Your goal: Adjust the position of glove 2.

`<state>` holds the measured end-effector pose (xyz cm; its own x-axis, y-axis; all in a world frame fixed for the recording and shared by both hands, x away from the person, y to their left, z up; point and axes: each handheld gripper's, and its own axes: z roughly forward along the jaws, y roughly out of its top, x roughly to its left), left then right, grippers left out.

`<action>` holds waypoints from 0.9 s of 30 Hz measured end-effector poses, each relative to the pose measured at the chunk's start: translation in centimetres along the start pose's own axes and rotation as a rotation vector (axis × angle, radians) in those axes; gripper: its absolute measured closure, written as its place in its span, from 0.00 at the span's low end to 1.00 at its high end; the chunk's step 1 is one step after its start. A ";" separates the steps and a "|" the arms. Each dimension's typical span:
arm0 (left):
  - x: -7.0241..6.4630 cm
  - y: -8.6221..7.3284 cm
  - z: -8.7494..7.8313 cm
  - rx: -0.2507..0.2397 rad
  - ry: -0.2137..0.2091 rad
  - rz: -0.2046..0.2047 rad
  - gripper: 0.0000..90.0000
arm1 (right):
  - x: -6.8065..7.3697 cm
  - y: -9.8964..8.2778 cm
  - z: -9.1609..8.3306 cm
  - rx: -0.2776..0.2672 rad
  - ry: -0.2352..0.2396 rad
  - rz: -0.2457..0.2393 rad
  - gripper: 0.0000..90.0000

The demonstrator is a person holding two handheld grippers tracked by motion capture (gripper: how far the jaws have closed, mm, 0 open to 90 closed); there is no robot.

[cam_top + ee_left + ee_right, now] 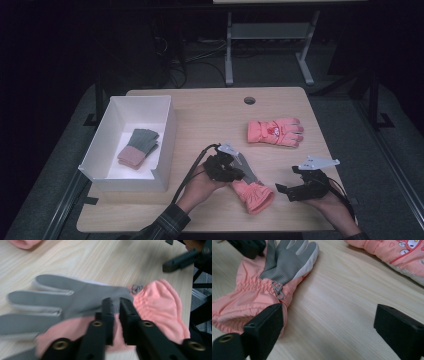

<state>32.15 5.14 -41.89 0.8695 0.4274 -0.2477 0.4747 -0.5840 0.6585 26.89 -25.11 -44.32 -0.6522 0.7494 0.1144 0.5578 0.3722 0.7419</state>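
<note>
A pink glove with a grey palm (256, 196) lies palm up near the table's front edge, cuff toward me. My left gripper (244, 176) hangs over its palm side; in the left gripper view its jaws (115, 301) stand a narrow gap apart over the glove (160, 302), and the fabric lies flat between them without being pinched. My right gripper (287, 179) rests to the right of the cuff, open wide; its view (328, 312) has bare wood between the jaws and the glove (249, 295) at left. A second pink glove (275, 132) lies farther back.
A white box (167, 125) stands at the table's left with a grey and pink glove pair (139, 146) inside. A round cable hole (249, 100) sits near the far edge. The wooden table (210, 120) ends just right of my right hand.
</note>
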 end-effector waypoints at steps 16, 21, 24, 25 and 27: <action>1.3 -5.6 -4.0 0.006 0.111 0.026 0.27 | 0.2 2.1 1.7 0.031 -0.002 0.039 0.60; 1.4 -6.6 -4.1 0.002 0.137 0.025 0.16 | -0.8 4.1 2.4 0.025 -0.011 0.058 0.91; 1.2 -7.3 -4.1 -0.001 0.140 0.014 0.15 | -1.3 5.1 2.9 0.017 -0.017 0.060 0.98; 1.1 -7.5 -4.0 -0.007 0.139 0.013 0.15 | -1.5 5.5 3.1 0.015 -0.020 0.061 1.00; 1.2 -7.6 -3.8 0.001 0.139 0.018 0.15 | -2.3 7.0 3.9 0.001 -0.020 0.058 1.00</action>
<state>29.04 12.76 -44.51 0.8503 0.5088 -0.1348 0.4596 -0.5929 0.6612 34.27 -22.13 -41.98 -0.6081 0.7806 0.1444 0.5954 0.3282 0.7333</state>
